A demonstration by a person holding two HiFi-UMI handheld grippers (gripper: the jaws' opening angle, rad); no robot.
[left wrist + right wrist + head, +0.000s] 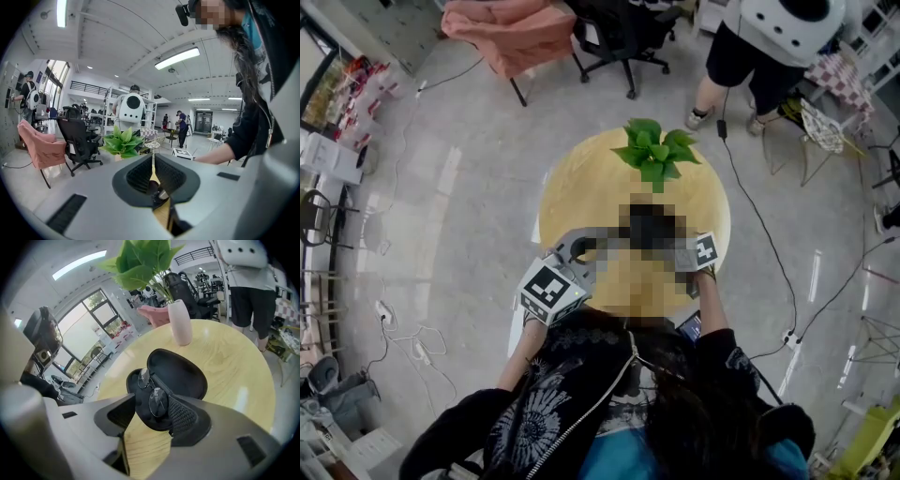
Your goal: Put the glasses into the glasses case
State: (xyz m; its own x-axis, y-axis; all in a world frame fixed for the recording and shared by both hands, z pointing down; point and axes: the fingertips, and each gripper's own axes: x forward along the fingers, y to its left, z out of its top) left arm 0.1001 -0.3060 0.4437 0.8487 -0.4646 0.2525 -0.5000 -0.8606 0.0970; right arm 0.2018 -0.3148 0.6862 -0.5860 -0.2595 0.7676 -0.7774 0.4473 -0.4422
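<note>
Round-lensed wire-framed glasses (158,401): not visible in head view. Left tool (578,251) and right tool (689,255) meet over round pale wooden tabletop (581,187).

Left gripper view: jaws nearly together; small dark piece in slit, unidentified.

Right gripper view: glasses lie in open black oval case (180,373). Right tool wide open, gripping nothing. Best to lift clear without snagging frame.

A round wooden table (234,362) bears an open black glasses case (183,373) and a white vase (180,324).
</note>
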